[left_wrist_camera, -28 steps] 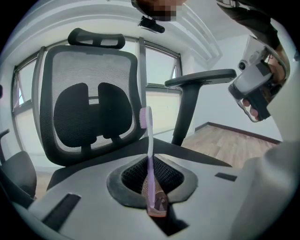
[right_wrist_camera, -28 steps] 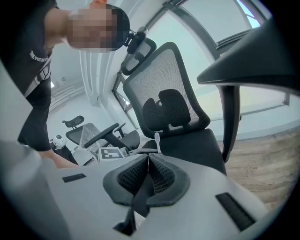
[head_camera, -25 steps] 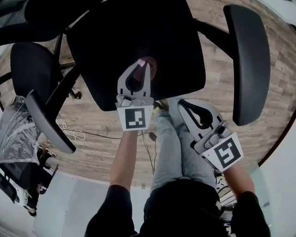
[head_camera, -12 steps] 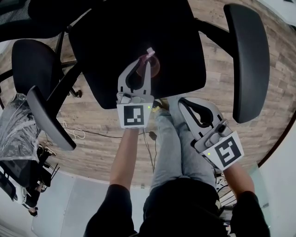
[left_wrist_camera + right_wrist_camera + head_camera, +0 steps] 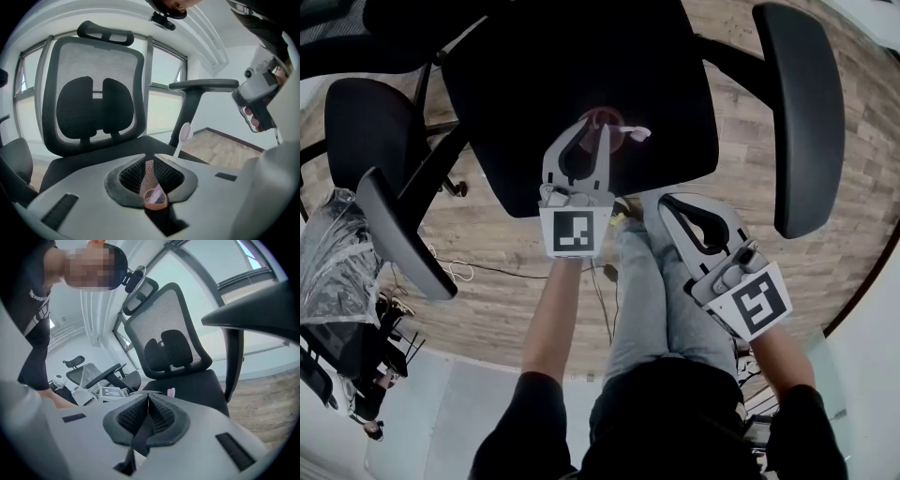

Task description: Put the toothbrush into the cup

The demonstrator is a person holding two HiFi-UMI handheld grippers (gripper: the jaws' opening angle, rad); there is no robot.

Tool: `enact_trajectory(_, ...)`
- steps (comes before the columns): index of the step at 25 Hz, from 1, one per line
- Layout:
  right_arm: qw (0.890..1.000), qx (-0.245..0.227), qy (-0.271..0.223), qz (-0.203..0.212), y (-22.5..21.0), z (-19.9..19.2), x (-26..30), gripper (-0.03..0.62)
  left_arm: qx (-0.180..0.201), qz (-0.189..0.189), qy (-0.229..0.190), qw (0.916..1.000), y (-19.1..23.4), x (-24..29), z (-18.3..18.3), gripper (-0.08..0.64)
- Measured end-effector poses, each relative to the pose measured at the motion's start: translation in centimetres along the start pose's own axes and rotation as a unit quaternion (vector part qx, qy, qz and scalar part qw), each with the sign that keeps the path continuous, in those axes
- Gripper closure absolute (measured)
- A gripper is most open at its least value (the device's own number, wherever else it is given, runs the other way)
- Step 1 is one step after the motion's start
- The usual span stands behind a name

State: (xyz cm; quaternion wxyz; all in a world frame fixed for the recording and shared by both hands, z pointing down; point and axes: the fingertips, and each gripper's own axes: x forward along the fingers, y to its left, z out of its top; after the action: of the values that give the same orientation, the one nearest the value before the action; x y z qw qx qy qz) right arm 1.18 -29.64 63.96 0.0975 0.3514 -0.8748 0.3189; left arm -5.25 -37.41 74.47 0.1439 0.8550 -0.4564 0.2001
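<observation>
One toothbrush, white handle with a pale pink bristle head, pokes up at a slant just past the tips of the left gripper, over the black chair seat. Left jaws are pinched on a see-through pink cup. Right gripper hangs off to the side, jaws together, nothing in them.

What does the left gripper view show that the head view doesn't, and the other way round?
Only the left gripper view shows the chair's mesh backrest and the windows behind it. Only the head view shows the person's legs and the marker cube on the left gripper. Both show that gripper shut on the toothbrush, above the black seat.
</observation>
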Motion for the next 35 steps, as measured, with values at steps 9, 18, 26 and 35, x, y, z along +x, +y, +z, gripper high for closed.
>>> enact_trajectory(9, 1.000, -0.021, 0.006, 0.007, 2.1, 2.1, -0.4, 0.572, -0.018, -0.001, 0.010, 0.9998, -0.1, -2.6, 2.7, 0.511)
enact_trajectory(18, 0.996, -0.083, -0.024, 0.007, 8.7, 10.3, -4.6, 0.572, 0.015, -0.030, -0.033, 0.9989, -1.9, -12.0, 14.0, 0.512)
enact_trajectory(26, 0.984, -0.157, -0.085, 0.004, 17.1, 18.6, -13.0, 0.572, -0.013, 0.023, -0.089, 0.9956, -5.3, -25.9, 23.5, 0.531)
enact_trajectory(35, 0.974, -0.178, -0.140, -0.013, 24.1, 22.1, -20.7, 0.572, -0.034, 0.063, -0.145, 0.9868, -6.7, -39.3, 31.1, 0.538)
